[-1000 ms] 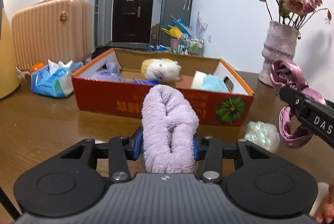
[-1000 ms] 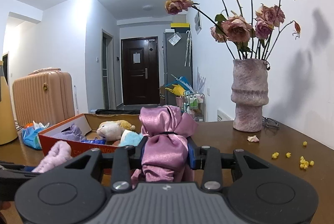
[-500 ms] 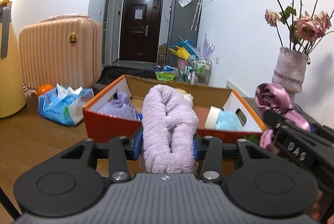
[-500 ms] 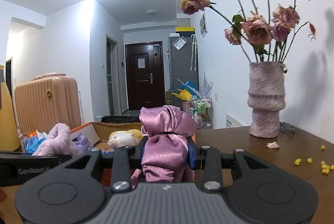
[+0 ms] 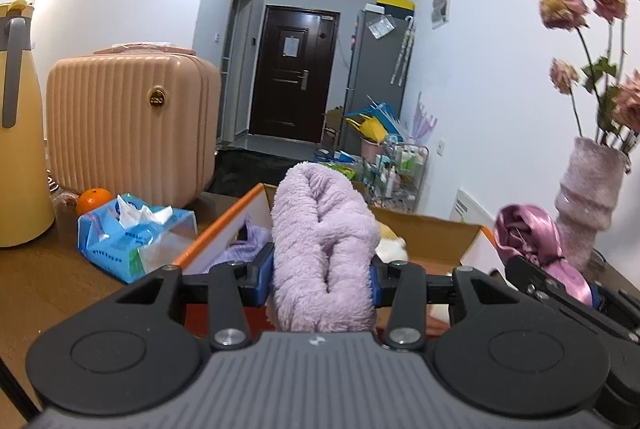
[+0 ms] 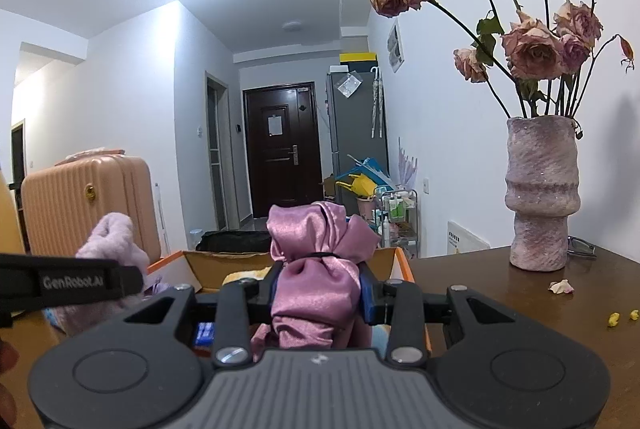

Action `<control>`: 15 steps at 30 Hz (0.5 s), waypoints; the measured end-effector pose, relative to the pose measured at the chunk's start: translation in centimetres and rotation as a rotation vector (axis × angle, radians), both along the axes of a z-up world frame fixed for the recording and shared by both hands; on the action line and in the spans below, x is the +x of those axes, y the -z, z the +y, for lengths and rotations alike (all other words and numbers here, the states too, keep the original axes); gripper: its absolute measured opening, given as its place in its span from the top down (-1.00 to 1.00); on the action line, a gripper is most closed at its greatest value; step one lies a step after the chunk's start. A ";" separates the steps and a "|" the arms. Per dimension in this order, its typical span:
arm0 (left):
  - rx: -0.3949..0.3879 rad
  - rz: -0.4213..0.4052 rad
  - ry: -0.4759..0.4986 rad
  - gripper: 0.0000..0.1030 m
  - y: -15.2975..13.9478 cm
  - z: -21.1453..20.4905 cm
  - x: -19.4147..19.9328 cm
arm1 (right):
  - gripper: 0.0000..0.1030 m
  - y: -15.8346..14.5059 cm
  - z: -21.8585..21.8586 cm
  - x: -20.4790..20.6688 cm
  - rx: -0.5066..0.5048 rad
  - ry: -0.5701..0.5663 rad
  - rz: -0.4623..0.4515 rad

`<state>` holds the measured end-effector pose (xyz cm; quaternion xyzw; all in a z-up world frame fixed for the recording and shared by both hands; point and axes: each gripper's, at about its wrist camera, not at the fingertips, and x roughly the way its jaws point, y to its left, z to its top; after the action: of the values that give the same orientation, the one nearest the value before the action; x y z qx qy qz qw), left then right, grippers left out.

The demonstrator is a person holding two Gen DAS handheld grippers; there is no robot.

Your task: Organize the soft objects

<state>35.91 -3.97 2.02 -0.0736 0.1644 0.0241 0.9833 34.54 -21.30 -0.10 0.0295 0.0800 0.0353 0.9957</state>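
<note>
My left gripper is shut on a fluffy lilac towel roll, held above the near wall of the orange cardboard box. Inside the box lie a purple cloth and a cream plush toy, both partly hidden behind the towel. My right gripper is shut on a pink satin bundle tied with a dark band, over the box's right end. The pink bundle shows at the right of the left wrist view, the lilac towel at the left of the right wrist view.
On the wooden table stand a pink vase of dried roses, a blue tissue pack, an orange, a yellow jug and a pink suitcase. Petals and yellow crumbs lie at the right.
Both grippers have moved forward towards the box, each keeping its load. The left one has also risen, so the box's front wall has dropped below its fingers.
</note>
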 end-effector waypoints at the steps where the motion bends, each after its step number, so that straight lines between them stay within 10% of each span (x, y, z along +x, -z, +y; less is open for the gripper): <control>1: -0.005 -0.002 -0.006 0.15 -0.1 0.2 0.3 | 0.31 0.0 0.1 0.4 0.003 0.002 0.002; 15: 0.009 -0.019 -0.035 0.15 -0.2 1.1 5.2 | 0.31 0.4 1.7 5.1 0.016 0.029 0.035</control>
<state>41.07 -2.86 2.23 -0.0725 0.1537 0.0413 0.9846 39.60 -19.63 -0.55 0.0392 0.0969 0.0208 0.9943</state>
